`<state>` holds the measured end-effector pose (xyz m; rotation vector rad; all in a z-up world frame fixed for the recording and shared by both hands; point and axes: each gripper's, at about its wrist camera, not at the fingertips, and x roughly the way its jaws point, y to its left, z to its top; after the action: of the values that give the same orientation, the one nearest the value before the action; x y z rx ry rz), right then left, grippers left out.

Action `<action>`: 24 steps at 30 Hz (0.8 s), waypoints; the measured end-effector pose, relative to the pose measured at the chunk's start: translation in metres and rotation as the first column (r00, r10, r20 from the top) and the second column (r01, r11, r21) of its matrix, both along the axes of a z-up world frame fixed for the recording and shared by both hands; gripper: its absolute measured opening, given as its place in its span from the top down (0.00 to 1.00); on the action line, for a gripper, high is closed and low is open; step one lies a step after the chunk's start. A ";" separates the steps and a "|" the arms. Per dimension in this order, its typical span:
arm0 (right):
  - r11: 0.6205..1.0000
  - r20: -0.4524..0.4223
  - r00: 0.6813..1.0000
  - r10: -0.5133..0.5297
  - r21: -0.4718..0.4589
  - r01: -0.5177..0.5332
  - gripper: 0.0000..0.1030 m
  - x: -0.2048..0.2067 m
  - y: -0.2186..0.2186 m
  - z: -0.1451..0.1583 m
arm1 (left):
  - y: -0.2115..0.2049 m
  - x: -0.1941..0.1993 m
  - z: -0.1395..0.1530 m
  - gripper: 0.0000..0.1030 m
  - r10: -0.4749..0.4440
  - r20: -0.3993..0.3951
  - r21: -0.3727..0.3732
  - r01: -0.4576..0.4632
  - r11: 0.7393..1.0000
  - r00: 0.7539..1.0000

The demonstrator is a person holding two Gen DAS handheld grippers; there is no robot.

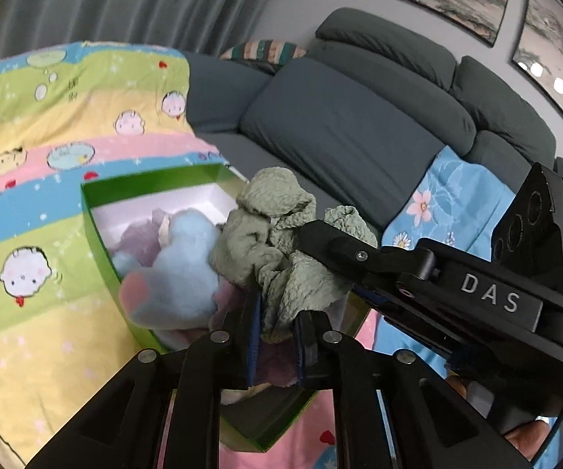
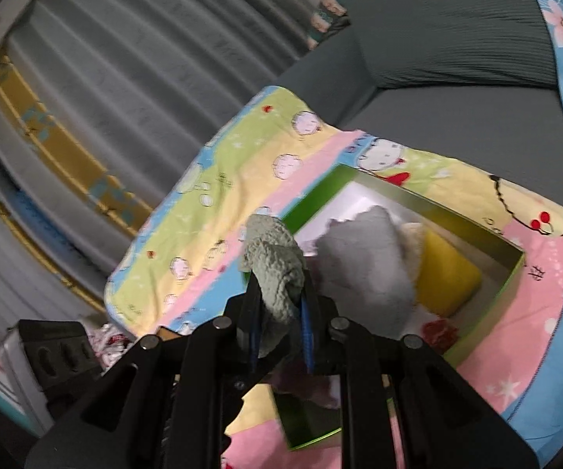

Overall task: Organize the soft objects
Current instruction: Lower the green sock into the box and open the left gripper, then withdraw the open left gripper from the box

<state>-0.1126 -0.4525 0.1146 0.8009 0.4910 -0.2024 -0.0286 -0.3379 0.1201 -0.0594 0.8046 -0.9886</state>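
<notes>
Both grippers pinch the same sage-green cloth [image 1: 281, 250], a crumpled, nubbly piece held above the green box [image 1: 97, 234]. In the left wrist view the left gripper [image 1: 277, 336] clamps the lower bunch of the cloth between its blue-lined fingers, while the right gripper [image 1: 312, 234] reaches in from the right side and grips the cloth higher up. In the right wrist view the right gripper's fingers [image 2: 308, 324] press on a rolled end of the cloth, which sticks up past the fingertips. The box sits on a cartoon-print quilt [image 1: 47, 125] with pastel stripes, spread over a dark grey sofa [image 1: 340, 117]. Inside the box lie a light blue plush [image 1: 187, 265] with a pink patch, a pale pink and purple fabric beneath it, and, seen from the right wrist, a grey plush [image 2: 367, 269] beside a yellow cushion-like item [image 2: 445, 273]. A blue floral cloth [image 1: 449, 199] drapes over the sofa seat to the right of the box.
</notes>
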 end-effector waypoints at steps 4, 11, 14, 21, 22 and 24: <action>0.999 -0.056 0.998 -0.034 -0.012 0.034 0.84 0.003 -0.006 -0.009 | -0.003 0.003 -0.008 0.74 0.007 -0.027 0.017 -0.006 1.000 1.000; 0.996 -0.134 0.987 -0.087 -0.032 0.084 0.84 0.006 -0.015 -0.019 | -0.006 0.001 -0.010 0.53 -0.016 -0.054 0.004 0.016 1.000 0.998; 0.995 -0.158 0.983 -0.099 -0.030 0.095 0.84 0.005 -0.018 -0.022 | -0.008 0.000 -0.011 0.48 -0.016 -0.059 0.023 0.018 1.000 0.998; 0.996 -0.159 0.983 -0.089 -0.016 0.088 0.80 0.003 -0.019 -0.021 | -0.001 -0.006 -0.006 0.21 -0.014 -0.057 0.041 0.016 0.999 0.998; 0.996 -0.156 0.984 -0.089 -0.022 0.087 0.78 0.003 -0.018 -0.019 | 0.002 -0.009 -0.004 0.15 0.000 -0.037 0.046 0.002 0.999 0.999; 0.995 -0.149 0.984 -0.093 -0.052 0.086 0.59 0.000 -0.015 -0.013 | 0.007 -0.012 0.002 0.12 0.026 -0.003 0.046 -0.026 0.999 1.000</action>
<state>-0.1126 -0.4671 0.1015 0.7672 0.5920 -0.3589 -0.0405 -0.3305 0.1218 -0.0315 0.8280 -0.9455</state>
